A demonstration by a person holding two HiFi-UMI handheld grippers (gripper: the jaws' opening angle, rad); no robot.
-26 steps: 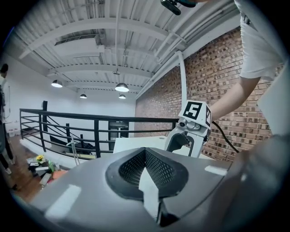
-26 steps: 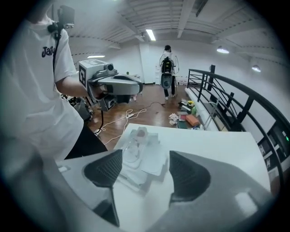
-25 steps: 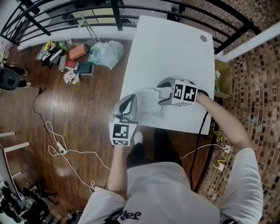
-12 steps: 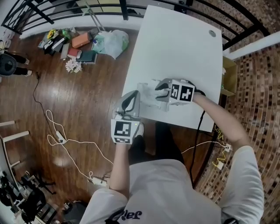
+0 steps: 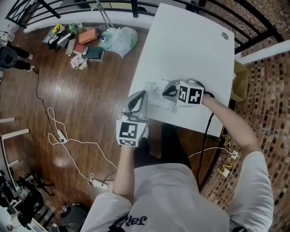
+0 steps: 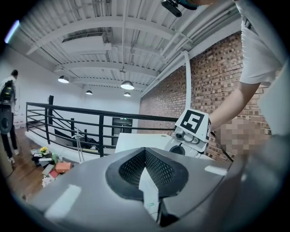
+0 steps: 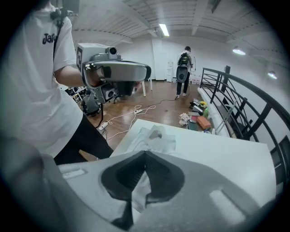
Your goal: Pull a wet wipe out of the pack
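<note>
The wet wipe pack (image 5: pixel 155 93), pale and crinkly, lies near the front edge of the white table (image 5: pixel 190 50). My left gripper (image 5: pixel 141 95) reaches in from the left and is shut on the pack's near edge; that thin white edge (image 6: pixel 150 192) sticks out between its closed jaws (image 6: pixel 146 172). My right gripper (image 5: pixel 165 92) points steeply down onto the pack's top. Its jaws have just been closing and are now shut (image 7: pixel 144 174) on a tuft of white wipe (image 7: pixel 141 194). The rest of the pack (image 7: pixel 154 137) lies just beyond them.
A round cable hole (image 5: pixel 225 35) sits at the table's far right corner. A black railing (image 5: pixel 136 5) runs behind the table. Bags and boxes (image 5: pixel 97 43) lie on the wood floor at left, with white cables (image 5: pixel 68 140). A cardboard box (image 5: pixel 240 81) stands right of the table.
My right gripper has sunk onto the pack and its jaws have gone from wide open to shut on the wipe. The left gripper has kept its grip in place.
</note>
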